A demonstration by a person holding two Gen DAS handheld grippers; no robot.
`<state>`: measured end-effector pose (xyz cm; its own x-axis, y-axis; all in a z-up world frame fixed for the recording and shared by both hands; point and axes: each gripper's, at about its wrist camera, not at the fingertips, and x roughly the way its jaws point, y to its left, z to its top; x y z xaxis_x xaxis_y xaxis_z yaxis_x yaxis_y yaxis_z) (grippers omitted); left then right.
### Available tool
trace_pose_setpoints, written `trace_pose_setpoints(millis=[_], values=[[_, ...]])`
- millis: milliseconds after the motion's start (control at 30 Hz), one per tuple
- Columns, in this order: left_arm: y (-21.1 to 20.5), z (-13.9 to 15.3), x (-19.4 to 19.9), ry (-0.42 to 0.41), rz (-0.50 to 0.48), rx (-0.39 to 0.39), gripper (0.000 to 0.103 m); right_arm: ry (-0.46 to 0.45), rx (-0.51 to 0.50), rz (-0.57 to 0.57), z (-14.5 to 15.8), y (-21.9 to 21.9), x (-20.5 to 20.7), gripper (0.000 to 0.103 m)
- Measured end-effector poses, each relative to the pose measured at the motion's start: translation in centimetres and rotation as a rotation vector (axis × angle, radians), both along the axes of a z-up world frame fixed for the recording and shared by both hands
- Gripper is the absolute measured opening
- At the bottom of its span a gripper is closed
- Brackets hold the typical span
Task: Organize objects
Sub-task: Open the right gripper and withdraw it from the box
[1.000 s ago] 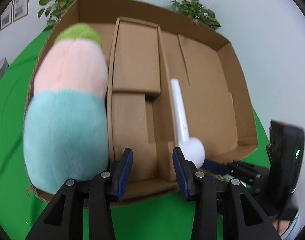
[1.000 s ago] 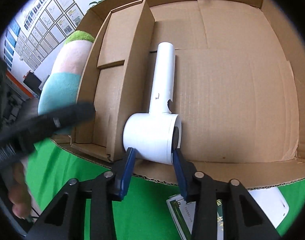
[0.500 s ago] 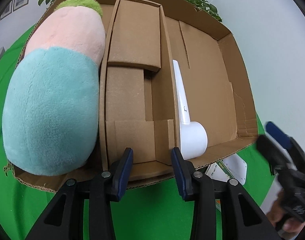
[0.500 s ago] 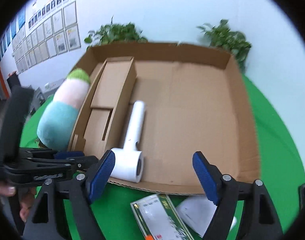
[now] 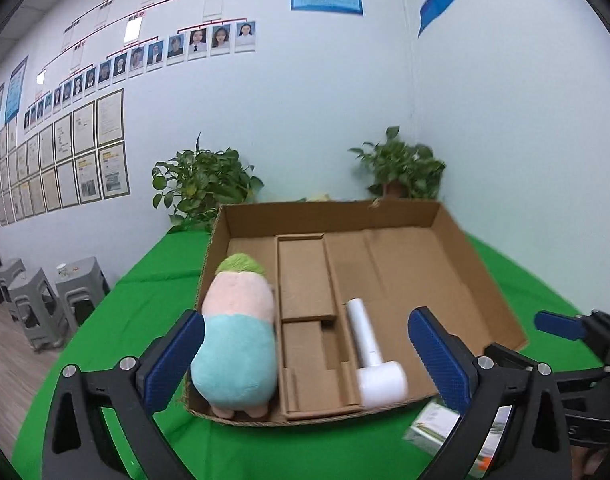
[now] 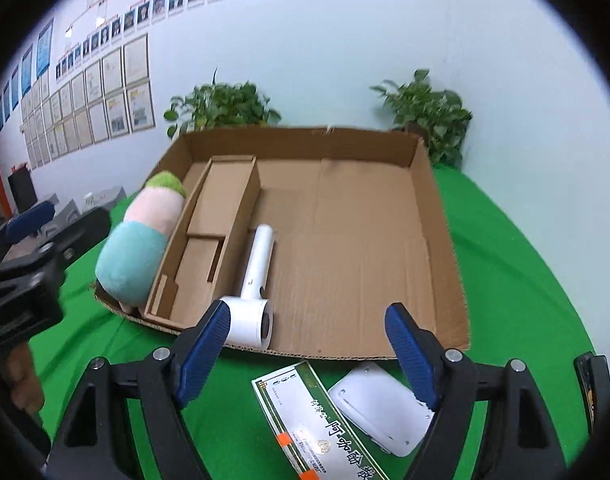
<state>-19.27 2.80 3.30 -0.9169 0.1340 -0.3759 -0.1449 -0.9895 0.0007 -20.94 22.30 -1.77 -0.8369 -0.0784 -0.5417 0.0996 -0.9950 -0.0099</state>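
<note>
The white hair dryer (image 6: 252, 288) lay in the cardboard box (image 6: 441, 216), its barrel at the near edge just ahead of the right gripper (image 6: 307, 346) and its handle pointing away, alongside a cardboard divider (image 6: 241, 216). Beyond that divider, against the box's left wall, lay the plush toy (image 5: 237, 344), ahead of the left gripper (image 5: 305, 364) on its left-finger side. Both grippers were spread wide with nothing between their pads; the left one's jaws had just been opening, the right one's had opened a moment sooner. Below the right gripper, on the green tabletop (image 6: 517, 280) outside the box, sat a green printed carton (image 6: 317, 420) and, touching it on the right, a white flat device (image 6: 379, 410). Two potted plants (image 6: 225, 108) stood behind the box by the wall.
</note>
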Motion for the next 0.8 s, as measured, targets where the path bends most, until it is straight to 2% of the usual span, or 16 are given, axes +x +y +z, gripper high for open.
trace_pose_setpoints(millis=[167,300,400,500,667,800], values=[[0.0,0.9,2.7,0.009,0.000,0.050,0.103,0.056,0.015,-0.020,1.1,0.6,1.6,0.080],[0.0,2.1,5.4,0.030,0.038,0.013,0.103,0.061,-0.009,-0.017,1.1,1.3,2.2,0.080],[0.3,2.1,6.6,0.025,0.052,-0.012,0.103,0.066,0.013,-0.014,0.8,1.3,2.5,0.080],[0.3,1.4,5.2,0.008,0.070,-0.036,0.103,0.061,-0.010,-0.002,0.6,1.4,2.5,0.080],[0.2,0.0,4.4,-0.030,0.060,-0.023,0.103,0.028,-0.017,0.005,0.1,1.4,2.1,0.080],[0.2,-1.1,3.7,-0.070,0.036,-0.013,0.103,-0.017,-0.076,0.026,-0.8,1.9,1.8,0.080]])
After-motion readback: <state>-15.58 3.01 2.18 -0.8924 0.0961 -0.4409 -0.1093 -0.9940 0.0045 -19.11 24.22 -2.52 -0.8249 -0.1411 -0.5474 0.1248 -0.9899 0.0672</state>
